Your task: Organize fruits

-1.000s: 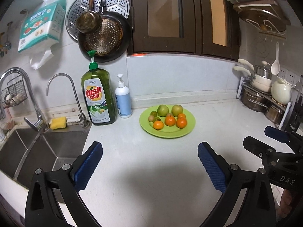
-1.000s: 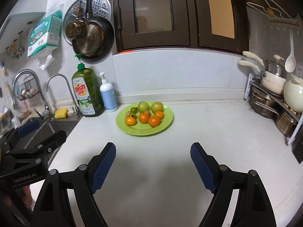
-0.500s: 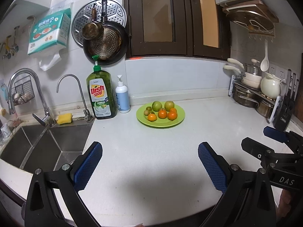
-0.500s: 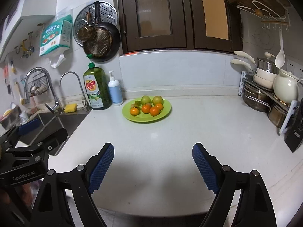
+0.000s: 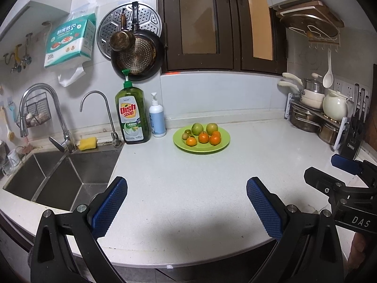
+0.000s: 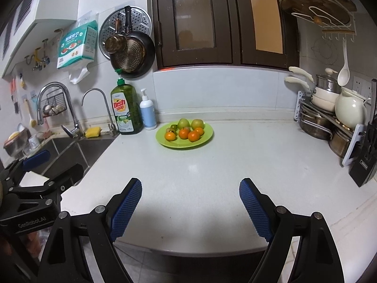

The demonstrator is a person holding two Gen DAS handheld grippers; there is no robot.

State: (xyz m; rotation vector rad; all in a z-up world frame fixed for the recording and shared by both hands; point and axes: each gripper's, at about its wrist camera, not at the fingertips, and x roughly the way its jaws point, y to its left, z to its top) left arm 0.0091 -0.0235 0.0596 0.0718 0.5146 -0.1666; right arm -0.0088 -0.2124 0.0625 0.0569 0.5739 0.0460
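You have pulled both tongs back from the green plate [image 5: 201, 149], so it now looks smaller and farther off than a moment ago. The left tongs [image 5: 186, 206] and right tongs [image 6: 189, 204] are both wide apart and hold nothing. All the fruit sits together on the plate, at the back of the bench [image 6: 212, 165], near the dish soap [image 5: 132, 118]. That could mean the sorting is done, or it is waiting. Count: four oranges [image 5: 203, 137], two big green fruits [image 5: 197, 128], and about three little green ones.
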